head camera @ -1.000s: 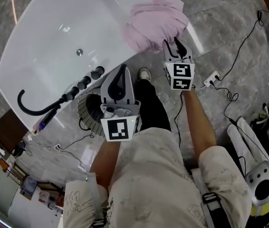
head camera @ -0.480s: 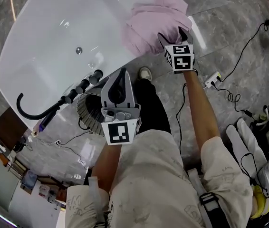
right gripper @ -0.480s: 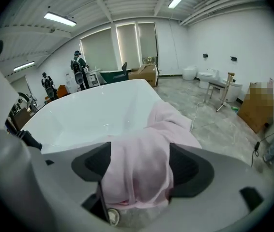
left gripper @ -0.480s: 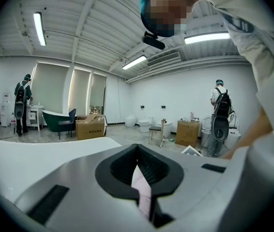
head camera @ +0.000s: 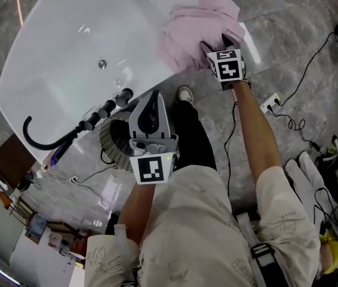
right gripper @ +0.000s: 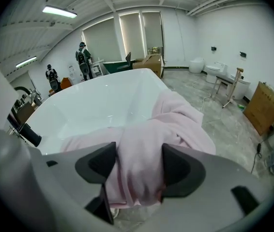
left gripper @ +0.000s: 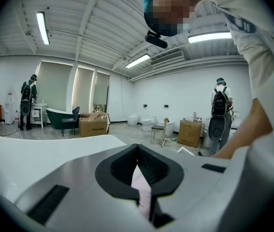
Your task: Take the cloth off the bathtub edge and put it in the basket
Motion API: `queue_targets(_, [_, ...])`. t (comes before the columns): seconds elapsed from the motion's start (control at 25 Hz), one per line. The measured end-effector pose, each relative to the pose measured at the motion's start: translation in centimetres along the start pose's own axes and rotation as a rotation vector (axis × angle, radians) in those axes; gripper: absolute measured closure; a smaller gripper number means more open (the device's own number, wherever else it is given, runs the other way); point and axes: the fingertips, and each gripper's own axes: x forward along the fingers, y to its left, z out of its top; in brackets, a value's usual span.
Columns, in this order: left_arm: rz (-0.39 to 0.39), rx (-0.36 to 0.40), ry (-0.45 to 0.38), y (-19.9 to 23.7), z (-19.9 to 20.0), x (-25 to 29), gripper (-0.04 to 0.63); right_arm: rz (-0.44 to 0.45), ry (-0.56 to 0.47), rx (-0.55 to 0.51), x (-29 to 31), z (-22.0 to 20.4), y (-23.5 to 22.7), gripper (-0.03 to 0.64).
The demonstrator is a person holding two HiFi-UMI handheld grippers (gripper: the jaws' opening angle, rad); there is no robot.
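A: When the head camera looked down, what did the tub and the basket hold?

B: The white bathtub (head camera: 67,52), at eleven o'clock, was bare inside except for its drain (head camera: 102,64). The pink cloth (head camera: 196,28) lay bunched over its rim at one o'clock. The dark ribbed basket (head camera: 112,139) stood on the floor at nine o'clock. It was half hidden under the left gripper (head camera: 152,97), and its inside could not be made out.

A: And the grippers?

B: The right gripper (head camera: 217,42) pointed down onto the cloth. Its jaws had just swung wide and then narrowed slightly, with a fold of cloth bulging between them. The left gripper's jaws were together.

A: The room?

B: There were grey marbled floor tiles (head camera: 300,70), with a cabled white power strip (head camera: 268,101) at two o'clock. A black faucet hose (head camera: 49,142) curved at the tub's near end. Beyond was a white showroom with strip lights (left gripper: 42,28), cardboard boxes (left gripper: 93,124) and toilets (left gripper: 148,123).
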Motion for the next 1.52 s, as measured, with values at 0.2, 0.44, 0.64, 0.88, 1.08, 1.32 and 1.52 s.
queue_targets(0.2, [0.014,-0.005,-0.009,0.7,0.1,-1.5,0.592,0.004,0.010,-0.002,-0.1,0.1,2.3,0.511])
queue_targets(0.44, [0.042,-0.014,-0.026,2.4,-0.2,-4.3,0.592,-0.032,0.010,-0.021,-1.0,-0.6,3.7,0.565])
queue_targets(0.64, [0.071,-0.024,-0.049,3.6,0.1,-7.3,0.592,-0.041,-0.062,-0.043,-3.9,0.6,6.2,0.569])
queue_targets(0.88, [0.095,-0.025,-0.096,3.9,1.4,-10.8,0.592,-0.041,-0.210,-0.033,-10.1,3.3,8.8,0.569])
queue_targets(1.08, [0.109,-0.032,-0.143,4.6,2.7,-13.5,0.592,-0.057,-0.326,-0.019,-15.7,5.2,11.0,0.569])
queue_targets(1.32, [0.128,-0.036,-0.223,6.3,4.8,-18.2,0.592,-0.078,-0.464,-0.026,-22.4,7.2,15.1,0.569])
queue_targets(1.52, [0.156,-0.016,-0.251,7.8,6.4,-22.7,0.592,-0.112,-0.583,-0.040,-29.0,8.3,18.7,0.569])
